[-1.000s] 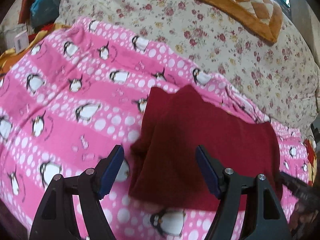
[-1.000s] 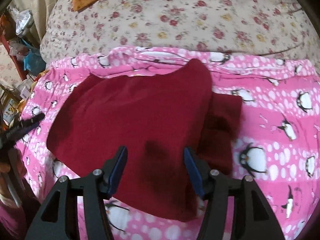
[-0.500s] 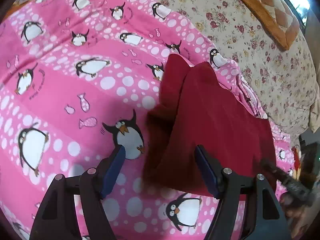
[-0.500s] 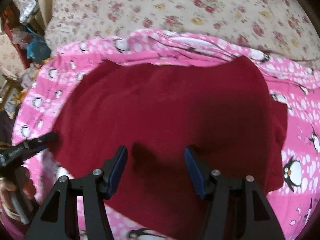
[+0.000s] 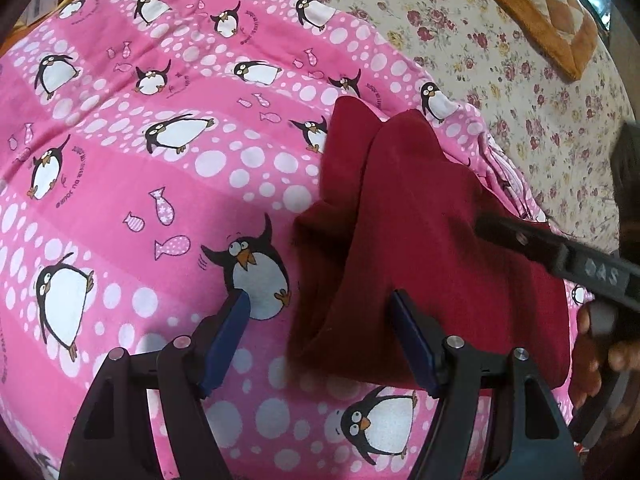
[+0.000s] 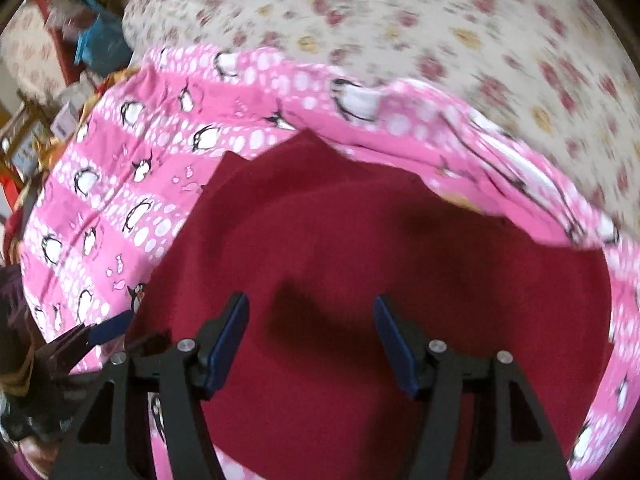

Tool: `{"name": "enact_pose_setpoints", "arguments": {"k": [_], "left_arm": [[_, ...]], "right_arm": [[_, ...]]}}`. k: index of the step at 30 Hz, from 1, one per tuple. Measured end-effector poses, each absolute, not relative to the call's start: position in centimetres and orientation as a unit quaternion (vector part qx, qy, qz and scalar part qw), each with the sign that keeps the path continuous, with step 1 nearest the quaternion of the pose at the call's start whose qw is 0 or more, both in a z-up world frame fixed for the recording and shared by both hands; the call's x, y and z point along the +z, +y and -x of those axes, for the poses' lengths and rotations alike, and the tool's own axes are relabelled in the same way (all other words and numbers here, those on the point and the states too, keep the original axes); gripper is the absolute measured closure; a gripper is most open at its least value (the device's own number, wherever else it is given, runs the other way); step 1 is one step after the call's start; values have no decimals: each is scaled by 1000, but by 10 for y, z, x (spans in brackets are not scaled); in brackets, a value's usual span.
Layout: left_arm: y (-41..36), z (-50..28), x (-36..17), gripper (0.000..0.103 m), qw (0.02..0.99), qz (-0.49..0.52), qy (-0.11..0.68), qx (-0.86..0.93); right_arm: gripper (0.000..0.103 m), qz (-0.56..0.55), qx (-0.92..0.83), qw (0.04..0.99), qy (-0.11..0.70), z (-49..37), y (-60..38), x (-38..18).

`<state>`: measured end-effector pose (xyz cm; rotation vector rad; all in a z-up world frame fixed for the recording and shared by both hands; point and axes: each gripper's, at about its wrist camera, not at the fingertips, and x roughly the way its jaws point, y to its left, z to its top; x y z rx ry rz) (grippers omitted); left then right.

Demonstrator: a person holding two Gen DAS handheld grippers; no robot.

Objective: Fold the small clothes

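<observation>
A dark red cloth lies partly folded on a pink penguin-print blanket. My left gripper is open, low over the cloth's near left edge, with that edge between its blue pads. My right gripper is open and empty, close above the middle of the red cloth. The right gripper also shows in the left wrist view, over the cloth's right side. The left gripper's tip shows at the left of the right wrist view.
The blanket lies on a floral cream bed cover. An orange checked cushion sits at the far right. Clutter and boxes stand beyond the bed's left edge. The right wrist view is blurred by motion.
Both grippers have moved closer to the cloth. The left has come down at its left edge. The right has swung leftward over its middle. Both stay open.
</observation>
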<state>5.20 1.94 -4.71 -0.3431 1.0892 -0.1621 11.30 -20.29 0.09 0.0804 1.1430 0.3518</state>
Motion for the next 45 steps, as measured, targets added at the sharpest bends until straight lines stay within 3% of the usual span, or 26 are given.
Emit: {"name": "enact_pose_setpoints", "arguments": {"k": [10, 45], "left_arm": [[23, -54, -48, 50, 836, 171, 515, -84], [18, -78, -52, 50, 840, 220, 491, -69]], "right_arm": [[30, -80, 180, 808, 556, -141, -165, -5], [27, -150, 168, 796, 562, -105, -242, -19]]}}
